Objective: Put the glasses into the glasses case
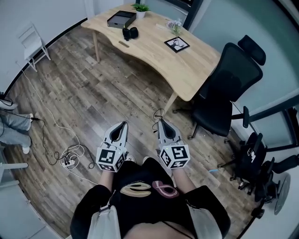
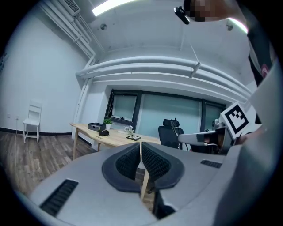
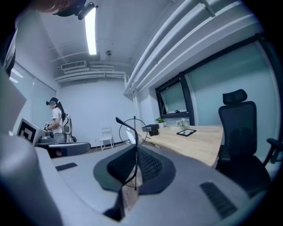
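Observation:
I stand well back from a wooden desk [image 1: 154,46], holding both grippers at waist height and aimed toward it. My right gripper [image 1: 160,122] is shut on thin wire-rimmed glasses [image 1: 157,114]; in the right gripper view a round lens [image 3: 131,130] sticks up from between the pads [image 3: 146,165]. My left gripper [image 1: 124,124] is shut and empty, its pads [image 2: 152,161] meeting at the tip. On the desk's far end lie a flat black box [image 1: 121,19] and a small black object [image 1: 130,32]. I cannot tell which of them is the case.
A black office chair [image 1: 229,88] stands at the desk's right end, with more dark equipment [image 1: 254,163] behind it. The desk also holds a plant [image 1: 140,8], flowers [image 1: 175,25] and a framed picture [image 1: 177,44]. Cables [image 1: 70,156] lie on the floor at left, near a white chair [image 1: 32,44].

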Demonstrator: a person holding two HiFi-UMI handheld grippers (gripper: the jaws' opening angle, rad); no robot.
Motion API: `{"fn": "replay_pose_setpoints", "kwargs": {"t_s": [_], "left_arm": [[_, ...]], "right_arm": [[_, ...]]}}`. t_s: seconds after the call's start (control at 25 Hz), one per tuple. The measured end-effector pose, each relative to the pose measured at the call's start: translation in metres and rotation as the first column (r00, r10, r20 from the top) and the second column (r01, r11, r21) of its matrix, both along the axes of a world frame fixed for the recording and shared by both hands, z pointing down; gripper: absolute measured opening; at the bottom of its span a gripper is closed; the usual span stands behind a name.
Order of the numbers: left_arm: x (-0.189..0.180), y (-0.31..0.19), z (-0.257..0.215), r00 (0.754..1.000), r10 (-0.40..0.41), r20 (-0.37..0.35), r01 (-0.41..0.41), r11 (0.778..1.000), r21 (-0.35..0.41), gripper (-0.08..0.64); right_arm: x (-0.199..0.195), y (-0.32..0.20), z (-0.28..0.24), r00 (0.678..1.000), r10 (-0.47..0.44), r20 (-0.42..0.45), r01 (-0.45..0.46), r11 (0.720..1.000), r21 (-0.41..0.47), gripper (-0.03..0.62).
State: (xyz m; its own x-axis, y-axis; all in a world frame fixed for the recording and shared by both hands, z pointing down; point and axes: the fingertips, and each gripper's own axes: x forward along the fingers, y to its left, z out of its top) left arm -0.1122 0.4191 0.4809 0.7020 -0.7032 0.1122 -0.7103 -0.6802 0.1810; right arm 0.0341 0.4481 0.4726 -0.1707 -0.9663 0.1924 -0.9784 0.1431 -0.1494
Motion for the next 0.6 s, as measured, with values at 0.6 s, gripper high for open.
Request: {"fn": "replay_pose_setpoints", "kwargs": {"t_s": [0.6], "left_arm": [[-0.016, -0.023, 0.018, 1.0, -0.006, 0.018, 0.007, 1.0, -0.028, 0.026]], "right_arm": [[-0.007, -0.021, 0.014, 1.0, 0.003, -0.015, -0.003, 1.0, -0.016, 0.018]]}}
